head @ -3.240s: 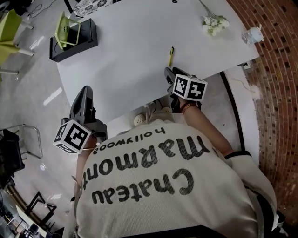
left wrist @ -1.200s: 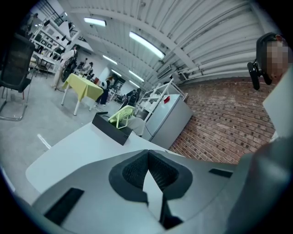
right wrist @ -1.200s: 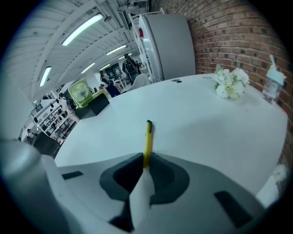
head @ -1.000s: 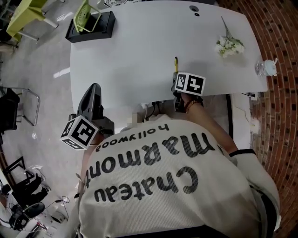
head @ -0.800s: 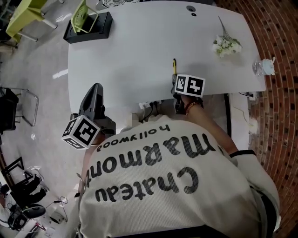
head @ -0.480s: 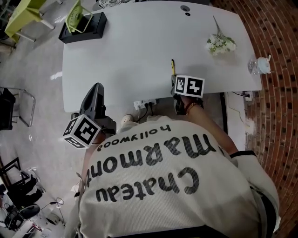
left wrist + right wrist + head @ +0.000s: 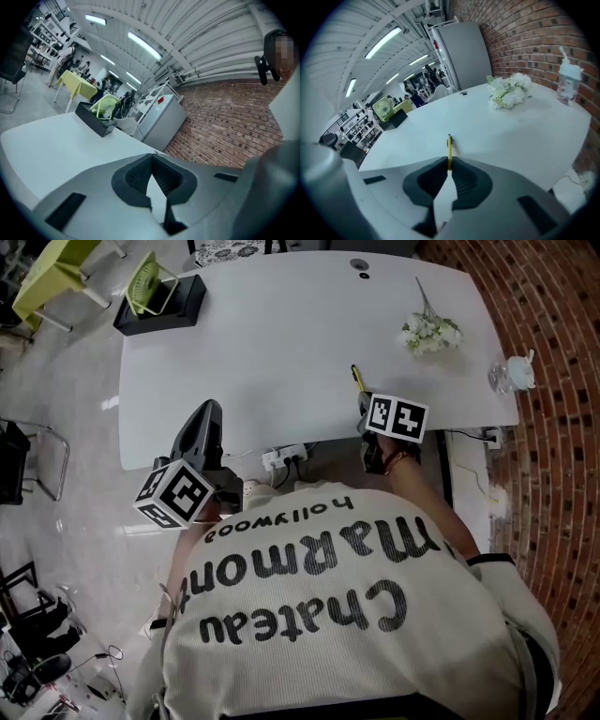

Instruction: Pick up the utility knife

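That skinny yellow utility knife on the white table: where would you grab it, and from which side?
By its near end, pinching the flat sides, coming from the near edge of the table. The utility knife is slim and points away from the person, so that end comes first. The right gripper has just been closing its fingers there, knife between them.

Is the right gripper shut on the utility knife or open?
Shut: the right gripper has just been closing, and its jaw tips pinch the yellow utility knife.

Bright even light is coming from ceiling strip lights [image 7: 143, 44]; the white table [image 7: 281, 334] is glaring faintly; I'm seeing my fisheye views bending, darkening at corners.
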Demonstrator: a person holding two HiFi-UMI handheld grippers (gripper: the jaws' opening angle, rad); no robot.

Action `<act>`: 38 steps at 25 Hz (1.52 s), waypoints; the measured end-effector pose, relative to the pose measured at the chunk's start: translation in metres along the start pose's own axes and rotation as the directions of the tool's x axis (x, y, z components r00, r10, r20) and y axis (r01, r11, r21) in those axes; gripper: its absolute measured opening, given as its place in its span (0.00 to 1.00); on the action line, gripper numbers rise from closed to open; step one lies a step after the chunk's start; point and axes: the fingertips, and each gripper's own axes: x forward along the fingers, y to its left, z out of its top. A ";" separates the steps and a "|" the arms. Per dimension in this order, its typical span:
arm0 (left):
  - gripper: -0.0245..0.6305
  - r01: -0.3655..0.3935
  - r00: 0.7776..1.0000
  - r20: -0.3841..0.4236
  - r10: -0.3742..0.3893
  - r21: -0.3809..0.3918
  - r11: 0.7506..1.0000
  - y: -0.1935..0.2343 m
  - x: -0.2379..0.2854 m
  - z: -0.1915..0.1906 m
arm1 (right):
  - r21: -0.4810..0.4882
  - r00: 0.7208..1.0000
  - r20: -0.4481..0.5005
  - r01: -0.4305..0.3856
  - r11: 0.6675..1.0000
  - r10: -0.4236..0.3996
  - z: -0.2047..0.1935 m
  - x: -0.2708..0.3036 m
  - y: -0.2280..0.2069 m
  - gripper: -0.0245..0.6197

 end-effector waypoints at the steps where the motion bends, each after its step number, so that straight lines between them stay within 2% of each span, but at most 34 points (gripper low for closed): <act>1: 0.04 0.003 1.000 0.000 -0.003 0.002 1.000 -0.003 0.002 -0.001 | 0.002 1.000 0.013 0.004 1.000 -0.004 0.005 -0.004 -0.005 0.08; 8: 0.04 0.025 1.000 -0.015 -0.025 0.011 1.000 -0.018 0.011 -0.008 | 0.050 0.996 0.094 0.006 0.999 -0.011 0.033 -0.026 -0.029 0.08; 12: 0.04 0.046 0.999 -0.011 -0.046 0.030 0.998 -0.025 0.016 -0.003 | 0.075 0.988 0.149 -0.038 0.996 0.026 0.049 -0.041 -0.019 0.08; 25: 0.04 0.129 0.991 0.026 -0.132 0.077 0.989 -0.038 0.017 0.043 | 0.016 0.931 0.334 -0.162 0.987 0.147 0.105 -0.101 0.055 0.08; 31: 0.04 0.169 0.985 0.019 -0.172 0.120 0.978 -0.034 0.005 0.072 | -0.018 0.907 0.385 -0.180 0.984 0.173 0.112 -0.121 0.098 0.08; 38: 0.04 0.199 0.979 0.008 -0.203 0.163 0.966 -0.017 -0.016 0.101 | -0.005 0.885 0.425 -0.206 0.979 0.189 0.109 -0.133 0.144 0.08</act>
